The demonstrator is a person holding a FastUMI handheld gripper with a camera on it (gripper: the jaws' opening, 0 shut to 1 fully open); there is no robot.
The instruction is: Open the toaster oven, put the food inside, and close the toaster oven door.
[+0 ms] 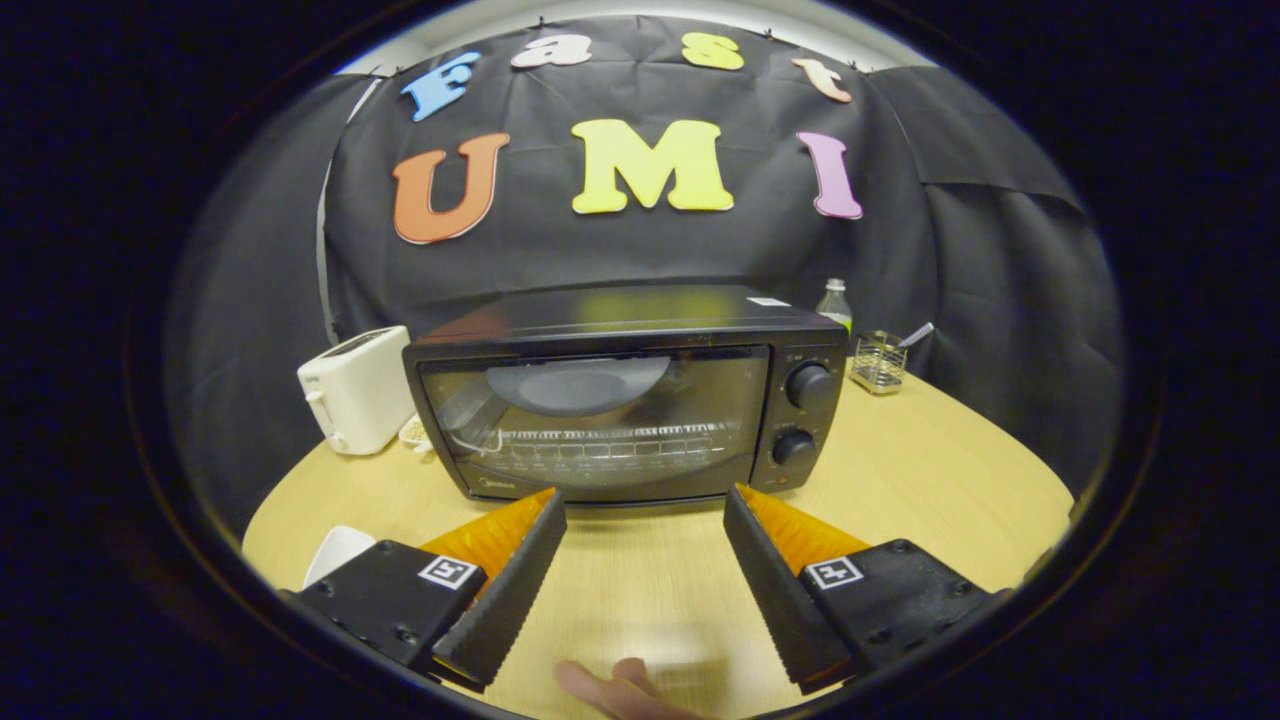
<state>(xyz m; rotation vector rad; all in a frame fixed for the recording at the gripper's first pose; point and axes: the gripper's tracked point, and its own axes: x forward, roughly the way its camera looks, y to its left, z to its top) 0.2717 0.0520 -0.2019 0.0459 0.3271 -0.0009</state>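
- Gripper (645,500): one, two fingers spread wide apart, nothing between them but bare table. Tips sit just short of the toaster oven's front, not touching it.
- Each finger base carries one square marker tag; two tags counted.
- Fingertips of a person's hand (620,692) show low between the two gripper fingers, resting on or just over the table; two fingertips can be made out, the rest is out of view.
- Table (950,470): one, round, light wood top.
- Toaster oven (630,395): one, black, standing on the table just beyond the gripper tips, facing the camera. Door is shut, glass front upright.
- Through the glass: one wire rack across the lower part. A rounded grey shape shows in the upper part of the glass; cannot tell whether it lies inside or is a reflection.
- Knobs: two, stacked one above the other on the oven's right panel.
- White toaster (357,390): one, on the table just beside the oven's left side.
- Small dish (413,432): one, tucked between white toaster and oven; contents unclear.
- White object (337,550): one, near the left finger base, partly hidden.
- Bottle (834,303): one, clear, behind the oven's right corner.
- Wire basket (879,361): one, right of the oven, holding one utensil handle.
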